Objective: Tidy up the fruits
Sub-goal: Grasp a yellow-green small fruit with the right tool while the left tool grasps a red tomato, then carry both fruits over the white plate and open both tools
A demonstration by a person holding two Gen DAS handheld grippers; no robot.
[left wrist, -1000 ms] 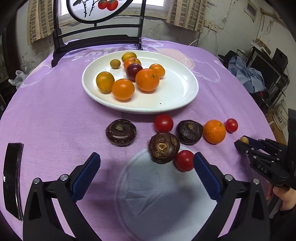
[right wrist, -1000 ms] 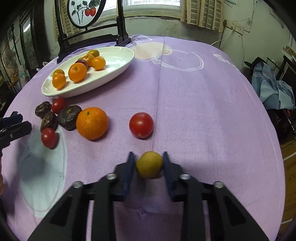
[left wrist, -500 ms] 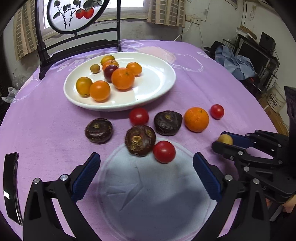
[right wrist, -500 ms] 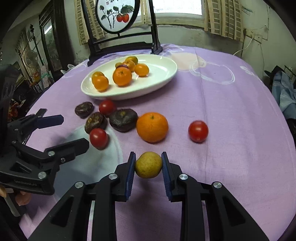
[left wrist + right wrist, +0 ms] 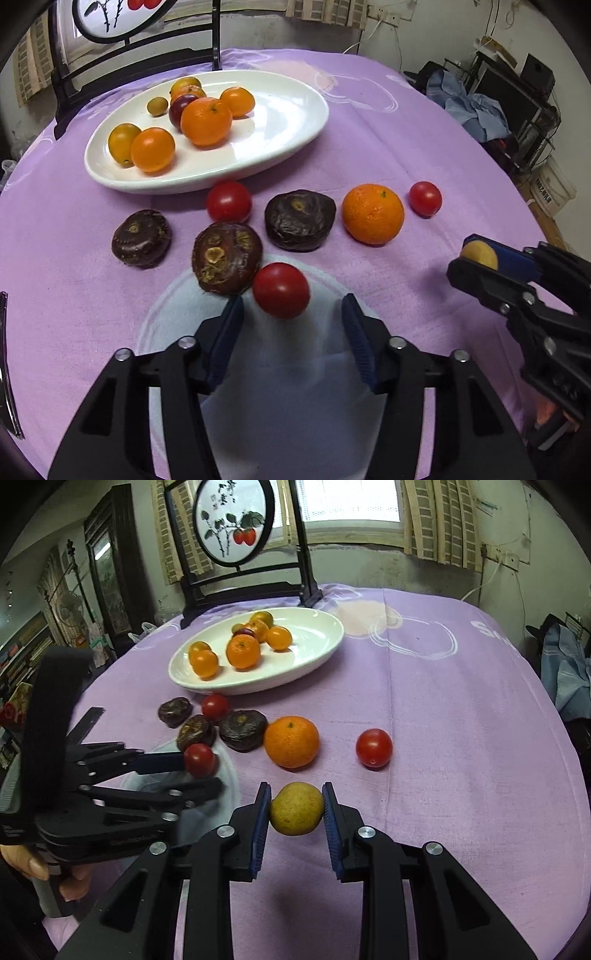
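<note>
My right gripper [image 5: 295,808] is shut on a small yellow fruit [image 5: 296,808], held above the purple cloth; the fruit also shows in the left wrist view [image 5: 479,254]. My left gripper [image 5: 291,317] is open around a red tomato [image 5: 281,290], its fingers on either side without touching; the same tomato shows in the right wrist view [image 5: 199,759]. A white oval plate [image 5: 288,122] at the back holds several orange and yellow fruits and one dark plum [image 5: 181,107]. On the cloth lie three dark brown fruits, an orange [image 5: 373,213] and two more tomatoes.
A pale round patch [image 5: 288,369] is printed on the cloth under my left gripper. A dark wooden stand with a painted round screen [image 5: 234,520] stands behind the plate. The table edge drops off at the right, with clutter beyond.
My left gripper has moved forward and narrowed around the nearest tomato. My right gripper has swung left toward the plate with the yellow fruit still in it.
</note>
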